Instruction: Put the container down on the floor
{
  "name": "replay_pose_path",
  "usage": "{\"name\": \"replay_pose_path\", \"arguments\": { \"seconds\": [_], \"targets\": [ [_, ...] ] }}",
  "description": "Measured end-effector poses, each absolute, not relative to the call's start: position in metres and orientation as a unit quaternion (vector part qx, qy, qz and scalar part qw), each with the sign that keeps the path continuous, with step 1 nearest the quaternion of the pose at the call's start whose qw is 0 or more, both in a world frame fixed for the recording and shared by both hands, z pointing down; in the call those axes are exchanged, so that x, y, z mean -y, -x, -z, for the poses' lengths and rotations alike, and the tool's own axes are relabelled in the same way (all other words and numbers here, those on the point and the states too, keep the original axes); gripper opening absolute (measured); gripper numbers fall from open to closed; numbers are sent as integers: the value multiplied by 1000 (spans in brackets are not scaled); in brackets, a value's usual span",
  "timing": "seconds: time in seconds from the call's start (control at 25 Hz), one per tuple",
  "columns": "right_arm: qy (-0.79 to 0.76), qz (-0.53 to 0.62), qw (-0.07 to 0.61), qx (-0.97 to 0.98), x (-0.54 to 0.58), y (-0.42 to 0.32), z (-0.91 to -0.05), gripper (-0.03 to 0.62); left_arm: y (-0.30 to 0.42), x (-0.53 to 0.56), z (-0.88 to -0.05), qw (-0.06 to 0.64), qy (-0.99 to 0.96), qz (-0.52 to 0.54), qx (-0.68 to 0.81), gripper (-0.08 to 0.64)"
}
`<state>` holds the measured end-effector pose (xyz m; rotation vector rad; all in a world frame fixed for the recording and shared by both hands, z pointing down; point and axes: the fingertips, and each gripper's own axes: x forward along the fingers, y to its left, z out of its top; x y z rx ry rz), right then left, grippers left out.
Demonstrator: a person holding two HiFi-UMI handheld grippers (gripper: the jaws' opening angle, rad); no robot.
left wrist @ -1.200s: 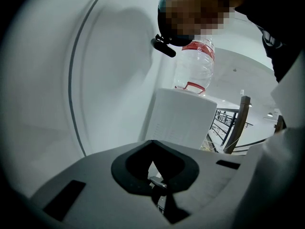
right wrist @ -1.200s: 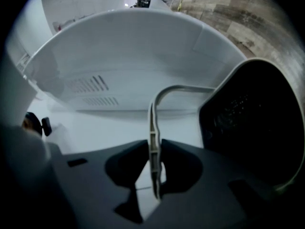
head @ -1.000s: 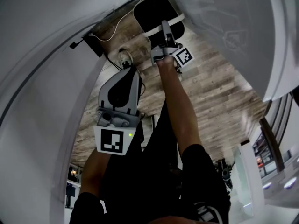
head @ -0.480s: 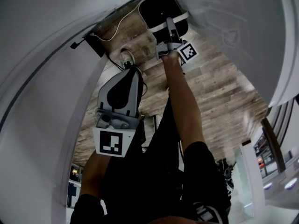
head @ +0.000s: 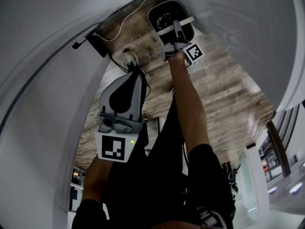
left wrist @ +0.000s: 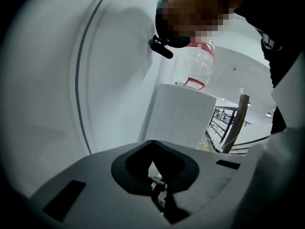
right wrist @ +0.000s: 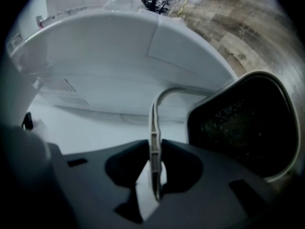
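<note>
Beside white wall (head: 43, 80), container (head: 164, 14) (handle pinched), cable (head: 129, 14).

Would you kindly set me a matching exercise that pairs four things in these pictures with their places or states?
1. dark round plastic container
2. thin white container handle
3. white cable
4. left tongs

a. closed, empty
b. lying on the wooden plank floor
c. pinched in the right tongs
d. opening crossed by the handle

Pairs: 1-d, 2-c, 3-b, 4-a
</note>
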<state>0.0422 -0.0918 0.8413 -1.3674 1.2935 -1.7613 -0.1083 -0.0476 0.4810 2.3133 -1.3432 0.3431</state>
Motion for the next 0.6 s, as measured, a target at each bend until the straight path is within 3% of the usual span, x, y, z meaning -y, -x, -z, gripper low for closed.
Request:
{"name": "replay_pose_path", "arguments": {
  "seconds": [0.6],
  "targets": [
    [494, 657, 291, -490, 76, -51, -842, 97, 108, 46, -483, 224, -837, -124, 483, 31]
  ]
}}
